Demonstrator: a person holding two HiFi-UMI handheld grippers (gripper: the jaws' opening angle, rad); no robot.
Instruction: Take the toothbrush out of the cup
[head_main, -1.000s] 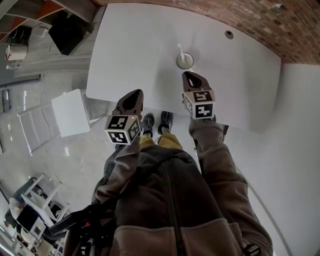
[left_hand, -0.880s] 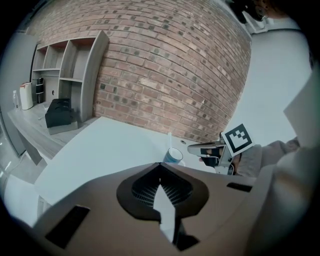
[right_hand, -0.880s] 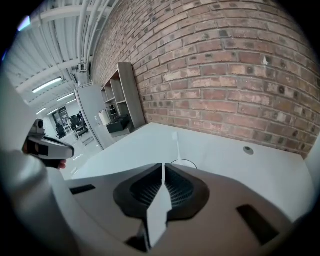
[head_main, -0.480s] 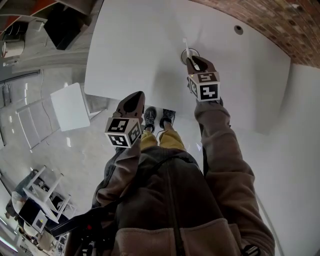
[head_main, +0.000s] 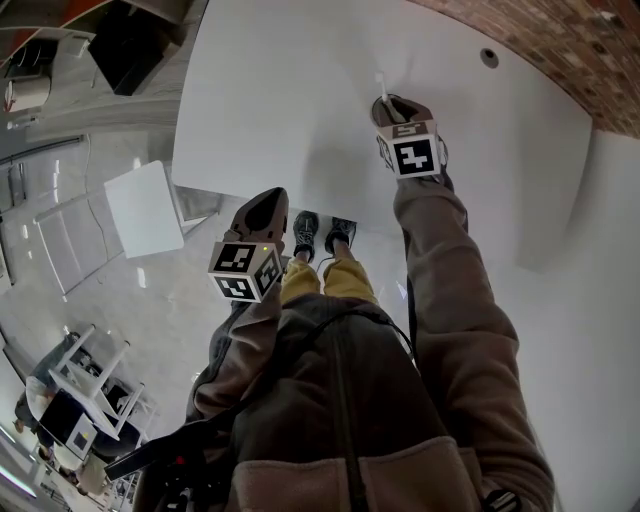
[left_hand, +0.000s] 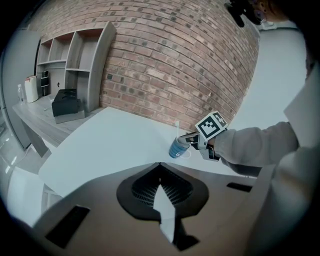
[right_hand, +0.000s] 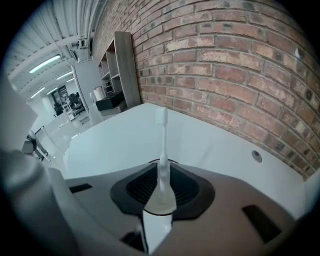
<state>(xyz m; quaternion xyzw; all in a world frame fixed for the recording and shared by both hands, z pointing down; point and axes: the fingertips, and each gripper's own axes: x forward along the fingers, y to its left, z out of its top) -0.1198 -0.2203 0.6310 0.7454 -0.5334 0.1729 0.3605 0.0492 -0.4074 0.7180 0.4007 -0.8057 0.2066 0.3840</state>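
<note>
A white toothbrush (left_hand: 177, 129) stands upright in a blue cup (left_hand: 176, 148) on the white table (head_main: 280, 90). My right gripper (head_main: 398, 108) sits directly over the cup and covers it in the head view; only the toothbrush head (head_main: 381, 84) pokes out beyond it. In the right gripper view the toothbrush (right_hand: 162, 150) rises between the jaws of the right gripper (right_hand: 162, 169), which are shut on its handle. My left gripper (head_main: 264, 205) hangs at the table's front edge, well back from the cup. Seen in its own view, the left gripper (left_hand: 160, 165) is shut and holds nothing.
A brick wall (right_hand: 225, 75) runs behind the table, with a cable hole (head_main: 489, 57) in the tabletop to the cup's right. A white stool (head_main: 143, 208) stands on the floor to the left. Grey shelves and a black box (left_hand: 67, 104) sit at the far left.
My right gripper has moved forward from short of the cup to right over it, and its jaws now grip the toothbrush. The left gripper has hardly moved.
</note>
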